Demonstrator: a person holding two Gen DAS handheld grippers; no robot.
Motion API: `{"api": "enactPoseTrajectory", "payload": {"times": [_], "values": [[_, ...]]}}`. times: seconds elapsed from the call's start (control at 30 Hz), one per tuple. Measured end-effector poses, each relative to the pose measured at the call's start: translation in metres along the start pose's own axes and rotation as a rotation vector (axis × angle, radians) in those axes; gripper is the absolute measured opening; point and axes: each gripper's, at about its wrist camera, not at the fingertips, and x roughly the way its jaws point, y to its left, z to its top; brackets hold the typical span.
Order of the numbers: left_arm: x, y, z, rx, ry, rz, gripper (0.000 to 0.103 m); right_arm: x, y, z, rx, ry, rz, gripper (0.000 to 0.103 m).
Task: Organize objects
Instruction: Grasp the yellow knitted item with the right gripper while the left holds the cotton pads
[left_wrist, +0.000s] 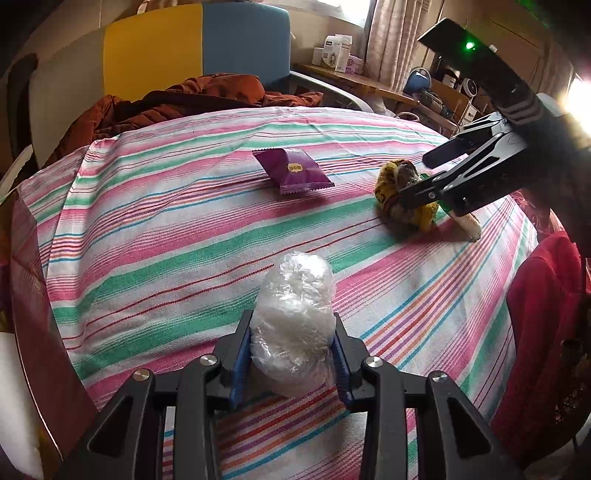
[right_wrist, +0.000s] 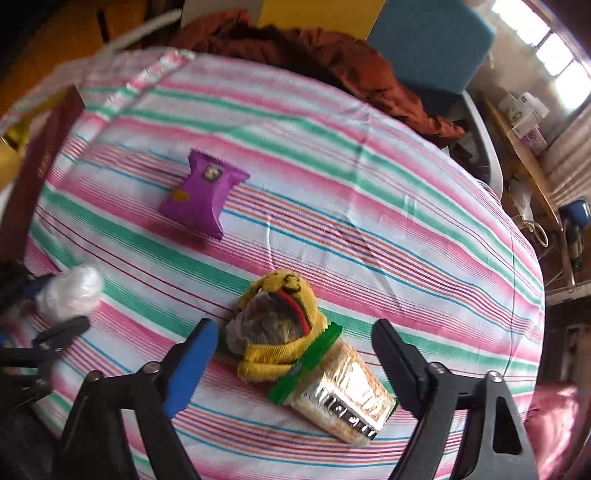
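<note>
**Left tongs clamped on plastic bundle, right tongs spread over yellow sock and snack pack**

Left gripper (left_wrist: 292, 360) has its two blue-padded fingers pressed against either side of a clear plastic-wrapped bundle (left_wrist: 293, 325), grasping it near its lower end, so that most of the bundle sticks out forward past the fingertips, over the striped cloth (left_wrist: 184, 229). In the right wrist view the same bundle (right_wrist: 70, 291) appears at the far left edge, blurred.

Right gripper (right_wrist: 295, 354) is released, its fingers spread wide. Between them, touching neither finger, lies a yellow sock (right_wrist: 280, 332) stuffed with something greyish, and pressed against the sock's near side is a clear snack pack with a green edge (right_wrist: 340, 395). The blue-padded finger (right_wrist: 192, 362) stands just beside the sock's left side; the other finger is near the snack pack's right end, a strip of cloth showing between them. From the left wrist view the right gripper (left_wrist: 424, 188) comes in from the right and covers part of the sock (left_wrist: 391, 184).

A purple snack packet (left_wrist: 291, 171) lies flat on the cloth, well apart from both grippers, beyond the bundle and to the left of the sock.

Counted: one plastic bundle, one yellow sock, one green-edged snack pack, one purple packet. A rust-brown quilted jacket (left_wrist: 207, 96) is heaped at the far edge of the cloth, with a yellow and blue panel (left_wrist: 192, 48) behind it.
</note>
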Motion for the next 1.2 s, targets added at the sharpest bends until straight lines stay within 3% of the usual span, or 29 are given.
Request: {"api": "enactPoseTrajectory", "payload": {"times": [0.13,0.17,0.27,0.43,0.6,0.8,1.0,1.03,1.1,1.2], "values": [[0.000,-0.001,-0.001,-0.004,-0.006,0.006,0.038,0.005,0.003,0.003,-0.047,0.037,-0.016,0.072],[0.000,0.000,-0.001,-0.005,-0.006,0.005,0.038,0.008,0.005,0.003,-0.064,0.054,-0.009,0.064],[-0.001,0.000,-0.001,-0.004,-0.006,0.005,0.037,0.015,0.012,0.003,-0.085,0.068,-0.010,0.055],[-0.004,-0.001,-0.002,-0.007,-0.005,0.013,0.036,0.002,0.009,0.003,0.016,-0.013,0.023,0.035],[-0.012,-0.001,-0.008,-0.012,-0.005,0.008,0.036,-0.022,0.012,-0.003,0.133,-0.125,0.112,0.034],[-0.028,0.000,-0.019,-0.015,-0.004,0.013,0.036,-0.027,0.034,-0.016,0.264,-0.198,0.219,0.033],[-0.059,0.004,-0.027,-0.027,-0.050,0.008,0.036,-0.032,0.037,-0.027,0.477,-0.307,0.608,0.031],[-0.066,0.003,-0.029,-0.027,-0.066,0.011,0.036,-0.032,0.040,-0.028,0.491,-0.314,0.628,0.031],[-0.077,0.004,-0.030,-0.027,-0.087,0.014,0.036,-0.034,0.051,-0.027,0.477,-0.308,0.574,0.031],[-0.093,0.004,-0.031,-0.027,-0.120,0.019,0.036,-0.035,0.062,-0.027,0.467,-0.306,0.558,0.031]]}}
